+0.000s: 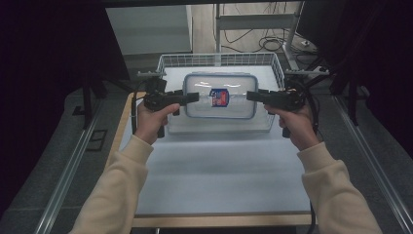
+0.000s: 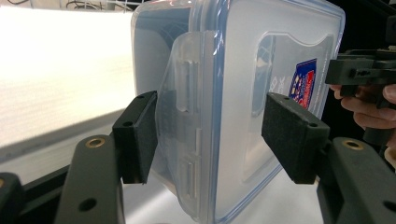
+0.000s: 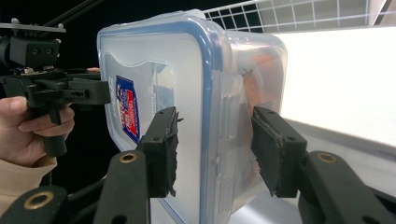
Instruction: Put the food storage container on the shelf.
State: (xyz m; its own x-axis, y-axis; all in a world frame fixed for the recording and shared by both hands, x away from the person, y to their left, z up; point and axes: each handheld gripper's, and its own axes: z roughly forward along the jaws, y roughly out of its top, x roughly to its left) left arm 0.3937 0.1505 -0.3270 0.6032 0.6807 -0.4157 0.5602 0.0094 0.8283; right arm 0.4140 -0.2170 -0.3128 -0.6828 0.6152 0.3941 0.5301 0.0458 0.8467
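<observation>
Two-handed lift of a clear rectangular plastic food container with a blue-sealed snap lid, held above the white wire basket at the far edge of the white tabletop. The left gripper pinches the container's left end over a translucent lid latch; its padded black fingers sit on the base and lid faces. The right gripper clamps the opposite end likewise, its worn foam pads pressed tight either side of the latch there.

Likely hazards: the smooth, glossy walls offer little friction, so uneven raising of the two hands could tilt the box and let one end slide from the pads; pressure on a hinged latch might flick it open. The container is rigid, round-cornered and carries a red-and-blue label; the basket is thin, stiff mesh that a corner could catch on.
</observation>
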